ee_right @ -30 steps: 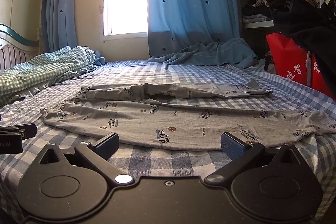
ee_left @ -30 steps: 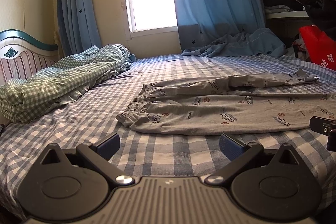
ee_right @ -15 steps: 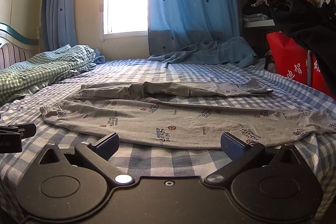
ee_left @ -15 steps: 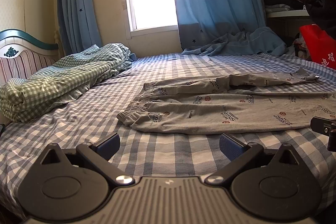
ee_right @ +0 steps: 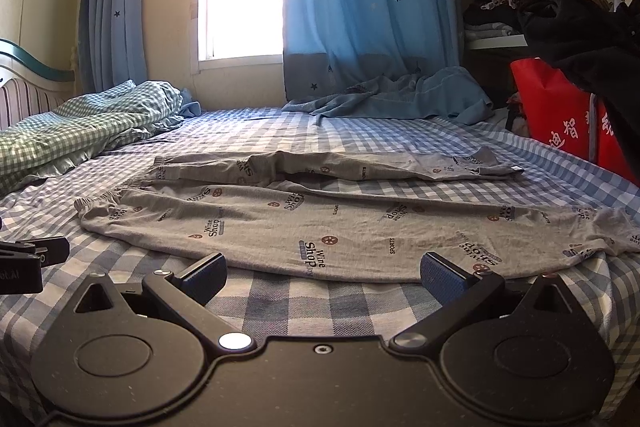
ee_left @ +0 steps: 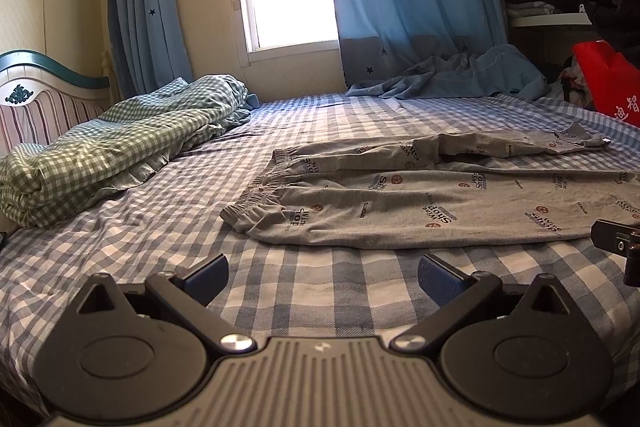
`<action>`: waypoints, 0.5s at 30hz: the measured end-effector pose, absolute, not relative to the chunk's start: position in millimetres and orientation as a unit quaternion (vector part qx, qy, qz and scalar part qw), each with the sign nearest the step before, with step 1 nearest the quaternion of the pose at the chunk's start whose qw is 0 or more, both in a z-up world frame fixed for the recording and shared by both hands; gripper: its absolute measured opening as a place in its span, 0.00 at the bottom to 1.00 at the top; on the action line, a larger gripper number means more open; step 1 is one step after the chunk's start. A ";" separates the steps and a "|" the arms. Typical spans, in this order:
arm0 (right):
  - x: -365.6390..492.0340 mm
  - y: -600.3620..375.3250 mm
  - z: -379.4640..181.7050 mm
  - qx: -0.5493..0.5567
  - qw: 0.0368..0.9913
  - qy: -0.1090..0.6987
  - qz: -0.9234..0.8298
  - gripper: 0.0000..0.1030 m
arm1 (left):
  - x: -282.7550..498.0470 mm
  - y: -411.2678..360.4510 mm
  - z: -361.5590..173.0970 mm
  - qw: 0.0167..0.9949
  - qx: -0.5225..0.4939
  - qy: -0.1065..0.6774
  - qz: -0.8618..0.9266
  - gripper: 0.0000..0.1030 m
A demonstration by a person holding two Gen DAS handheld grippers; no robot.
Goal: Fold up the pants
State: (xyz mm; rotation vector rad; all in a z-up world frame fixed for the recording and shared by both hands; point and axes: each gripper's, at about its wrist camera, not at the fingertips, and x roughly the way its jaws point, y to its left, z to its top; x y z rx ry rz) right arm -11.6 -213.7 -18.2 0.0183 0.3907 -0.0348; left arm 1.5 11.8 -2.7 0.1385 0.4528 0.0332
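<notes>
Grey printed pants (ee_left: 420, 203) lie flat on the blue checked bed (ee_left: 160, 235), waistband to the left, both legs running right. They also show in the right wrist view (ee_right: 320, 223). My left gripper (ee_left: 322, 277) is open and empty, low over the sheet just short of the waistband end. My right gripper (ee_right: 322, 277) is open and empty, just short of the near leg's front edge. A tip of the right gripper shows at the left view's right edge (ee_left: 616, 243); the left gripper's tip shows at the right view's left edge (ee_right: 32, 259).
A green checked duvet (ee_left: 108, 143) is bunched at the left by the headboard (ee_left: 36, 99). A blue cloth (ee_left: 460, 79) lies at the far edge under the curtains. A red bag (ee_right: 560, 111) and shelves with clothes (ee_right: 540, 11) stand at the right.
Both grippers have risen slightly, so the pants sit a little lower in each view. Both stay open. The pants have not moved.
</notes>
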 end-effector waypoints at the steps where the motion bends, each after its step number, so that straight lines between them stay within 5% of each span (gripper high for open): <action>1: -11.3 -213.7 -18.4 0.009 0.981 0.195 -0.017 0.99 | 2.8 11.6 -3.1 0.972 0.069 0.226 0.017 1.00; 15: 44.1 -241.5 -2.2 0.031 0.987 0.154 0.037 1.00 | 68.7 21.8 2.7 0.964 0.054 0.261 -0.015 1.00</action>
